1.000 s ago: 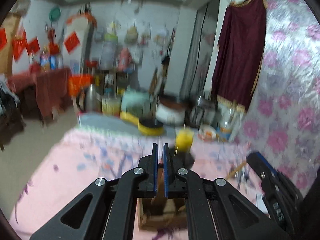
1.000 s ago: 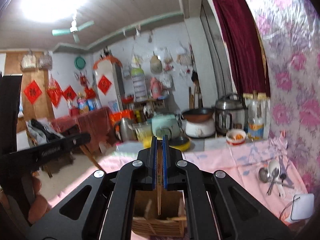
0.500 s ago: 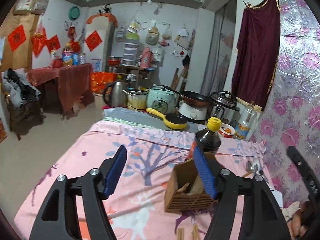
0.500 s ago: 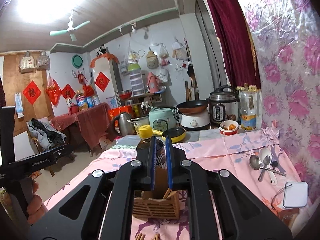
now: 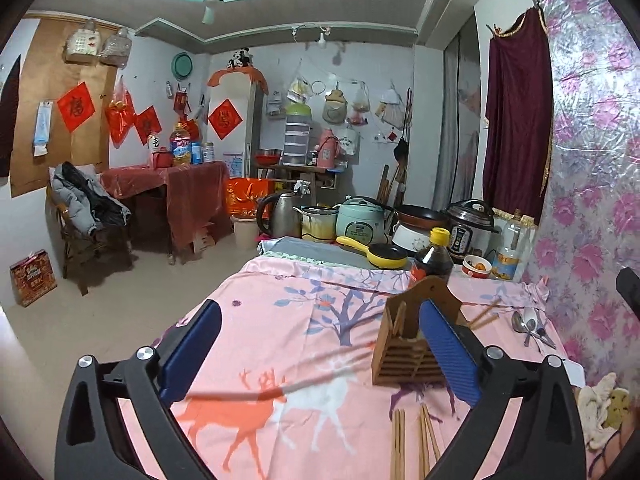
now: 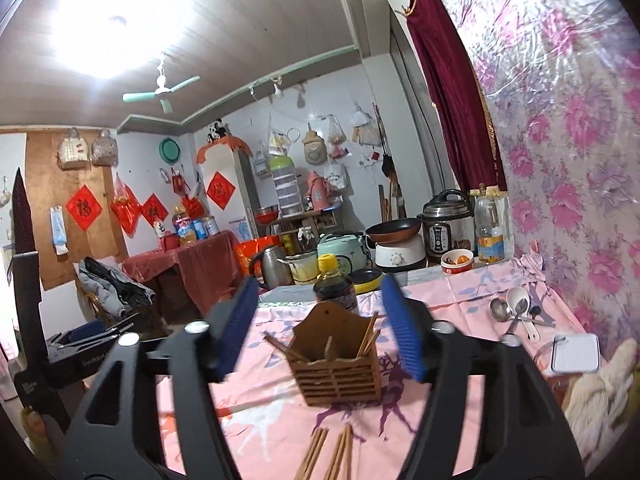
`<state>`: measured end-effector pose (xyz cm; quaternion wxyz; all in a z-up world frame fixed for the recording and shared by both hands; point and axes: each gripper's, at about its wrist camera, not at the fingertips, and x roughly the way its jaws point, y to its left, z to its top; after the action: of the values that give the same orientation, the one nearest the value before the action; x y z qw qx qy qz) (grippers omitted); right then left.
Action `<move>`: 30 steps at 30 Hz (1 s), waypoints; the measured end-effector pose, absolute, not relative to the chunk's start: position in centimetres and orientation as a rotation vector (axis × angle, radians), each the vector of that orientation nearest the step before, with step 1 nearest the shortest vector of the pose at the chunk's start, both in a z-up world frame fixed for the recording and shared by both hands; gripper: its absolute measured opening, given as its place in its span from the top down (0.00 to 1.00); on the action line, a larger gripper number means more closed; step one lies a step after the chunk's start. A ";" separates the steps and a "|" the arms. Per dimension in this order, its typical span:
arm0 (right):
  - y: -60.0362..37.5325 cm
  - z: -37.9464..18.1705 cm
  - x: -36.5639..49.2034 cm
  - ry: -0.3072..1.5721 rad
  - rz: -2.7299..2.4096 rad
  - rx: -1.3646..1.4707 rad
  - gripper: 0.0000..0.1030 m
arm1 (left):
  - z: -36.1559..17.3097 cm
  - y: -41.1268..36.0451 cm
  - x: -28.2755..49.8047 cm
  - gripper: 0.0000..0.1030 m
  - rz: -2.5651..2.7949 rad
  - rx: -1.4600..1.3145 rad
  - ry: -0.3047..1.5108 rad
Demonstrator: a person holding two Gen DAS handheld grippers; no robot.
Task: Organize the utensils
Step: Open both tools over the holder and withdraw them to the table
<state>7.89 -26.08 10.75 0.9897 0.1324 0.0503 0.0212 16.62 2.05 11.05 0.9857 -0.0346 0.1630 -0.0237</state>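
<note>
Standing on the pink deer-print tablecloth (image 6: pixel 260 412): left gripper (image 5: pixel 320 356), blue-padded jaws just opened wide, nothing between them; slatted brown wooden utensil holder (image 6: pixel 340 372), upright, several chopsticks leaning inside; right gripper (image 6: pixel 318 328), jaws just opened, framing the holder without touching it. Loose wooden chopsticks (image 6: pixel 328 454) lie on the cloth in front of the holder. Metal and white spoons (image 6: pixel 516 312) lie well apart, right, near the floral wall.

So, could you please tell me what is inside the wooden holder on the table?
The wooden holder has several chopsticks standing tilted in it, leaning against its walls. Their lower ends and the holder's bottom are hidden by its slatted front.
</note>
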 end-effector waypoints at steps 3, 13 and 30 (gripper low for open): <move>-25.1 9.4 5.1 0.085 0.023 0.268 0.14 | 9.7 2.0 14.2 0.06 -0.040 -0.056 0.323; -23.1 -2.3 3.6 0.299 -0.071 0.222 0.10 | -4.7 1.6 12.5 0.06 -0.061 -0.012 0.589; -25.2 -12.2 5.2 0.552 -0.132 0.196 0.10 | -14.1 -1.2 12.6 0.06 -0.209 0.138 0.768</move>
<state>5.25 -25.18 -12.21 0.9553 0.0963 0.2718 -0.0651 12.59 -1.22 -14.12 0.9196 0.0670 0.3736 -0.1015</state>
